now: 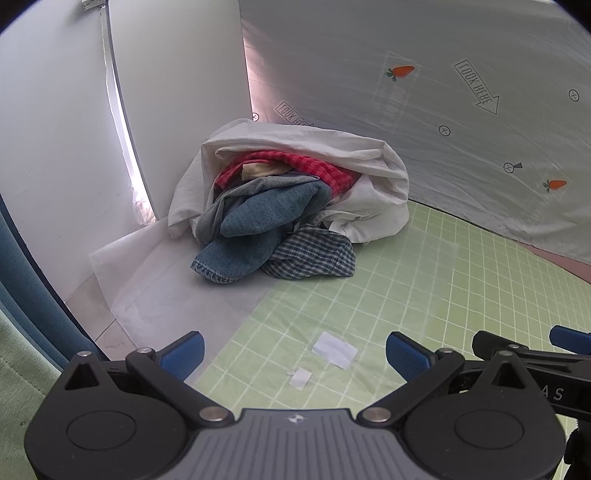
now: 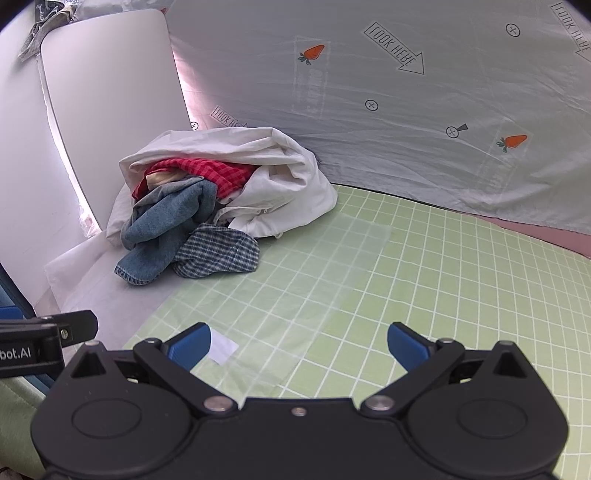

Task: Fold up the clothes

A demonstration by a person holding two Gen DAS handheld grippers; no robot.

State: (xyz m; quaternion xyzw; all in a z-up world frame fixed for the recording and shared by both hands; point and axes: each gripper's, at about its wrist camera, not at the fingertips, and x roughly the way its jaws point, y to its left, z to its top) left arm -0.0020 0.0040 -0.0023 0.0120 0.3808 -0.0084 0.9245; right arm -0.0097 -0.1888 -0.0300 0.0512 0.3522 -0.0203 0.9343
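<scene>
Denim, blue and heavy, spills from the soft clothes heap (image 1: 288, 192) at eleven o'clock; its stitched hem (image 1: 212, 271) offers grip. Left tool (image 1: 295, 354) and right tool (image 2: 299, 345) both gape wide, empty.

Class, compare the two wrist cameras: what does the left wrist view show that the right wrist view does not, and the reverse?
Only the left wrist view shows two paper scraps, the larger scrap and a smaller scrap, lying ahead of the open left gripper, with the right gripper's frame entering at the right edge.

Only the right wrist view shows a grey cloth hanging at the top left corner, and just one scrap.

Both show the clothes pile in the corner, with denim, red check and white fabric, the green grid mat, and the open right gripper.
</scene>
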